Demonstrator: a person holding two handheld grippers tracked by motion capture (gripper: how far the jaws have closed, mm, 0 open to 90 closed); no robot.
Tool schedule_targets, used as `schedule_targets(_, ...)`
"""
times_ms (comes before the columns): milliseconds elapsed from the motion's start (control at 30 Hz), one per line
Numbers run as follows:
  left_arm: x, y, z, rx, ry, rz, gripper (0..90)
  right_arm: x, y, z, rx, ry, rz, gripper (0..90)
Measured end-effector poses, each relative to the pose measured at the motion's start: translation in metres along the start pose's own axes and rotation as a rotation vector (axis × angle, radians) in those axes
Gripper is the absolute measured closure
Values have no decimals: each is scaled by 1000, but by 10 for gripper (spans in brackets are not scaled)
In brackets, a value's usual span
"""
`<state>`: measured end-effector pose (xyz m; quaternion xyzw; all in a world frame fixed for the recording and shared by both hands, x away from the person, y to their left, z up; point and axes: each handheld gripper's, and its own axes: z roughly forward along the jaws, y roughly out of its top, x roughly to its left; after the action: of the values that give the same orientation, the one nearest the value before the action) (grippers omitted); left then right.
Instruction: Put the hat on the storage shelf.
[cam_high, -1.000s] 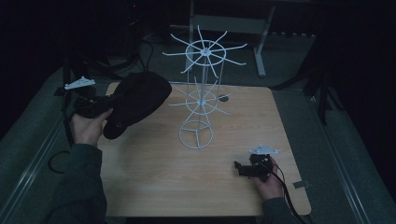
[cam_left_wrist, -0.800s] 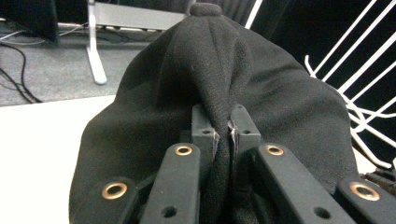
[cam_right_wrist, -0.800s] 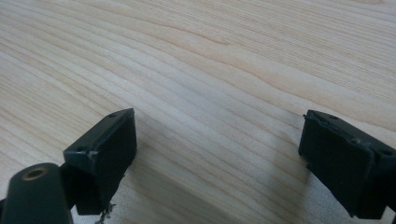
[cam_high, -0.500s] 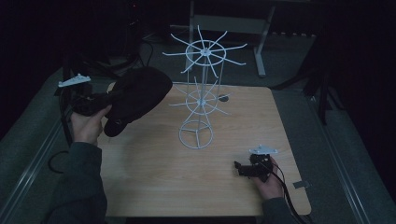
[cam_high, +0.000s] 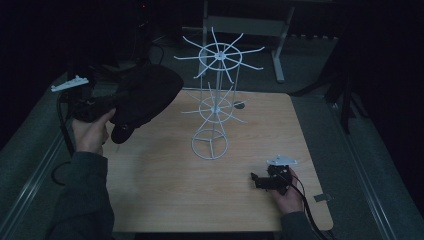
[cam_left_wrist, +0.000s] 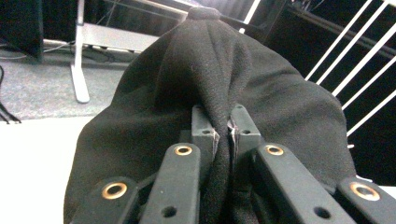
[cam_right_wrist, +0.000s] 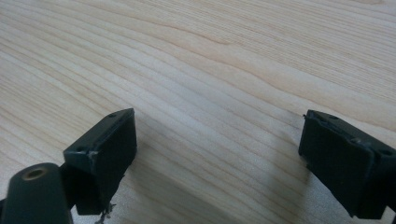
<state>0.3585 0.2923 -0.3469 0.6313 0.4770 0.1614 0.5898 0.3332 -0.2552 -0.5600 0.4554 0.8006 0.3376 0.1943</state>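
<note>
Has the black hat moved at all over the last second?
Yes. The black hat has risen slightly and edged toward the white wire rack, which stands unmoved.

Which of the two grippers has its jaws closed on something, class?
The left gripper: its jaws pinch a fold of the black hat, held up beside the white rack. The right gripper has jaws wide apart above the bare table.

Black cap (cam_left_wrist: 210, 93) hides left hand-held gripper (cam_left_wrist: 223, 135) fingertips; cap bottom cut off.
</note>
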Motion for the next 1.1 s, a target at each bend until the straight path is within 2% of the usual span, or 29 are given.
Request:
schedule_targets(200, -3, 4, -3, -18, -13, 2, 846, 0, 0, 0, 0, 0, 0, 110)
schedule_targets(500, -8, 9, -10, -63, -50, -14, 846, 0, 0, 0, 2, 0, 1, 110)
schedule_targets(800, -12, 13, -15, -99, -71, -29, 845, 0, 0, 0, 1, 0, 0, 110)
schedule_targets(1100, -13, 15, -21, -138, -76, -42, 845, 0, 0, 0, 1, 1, 0, 110)
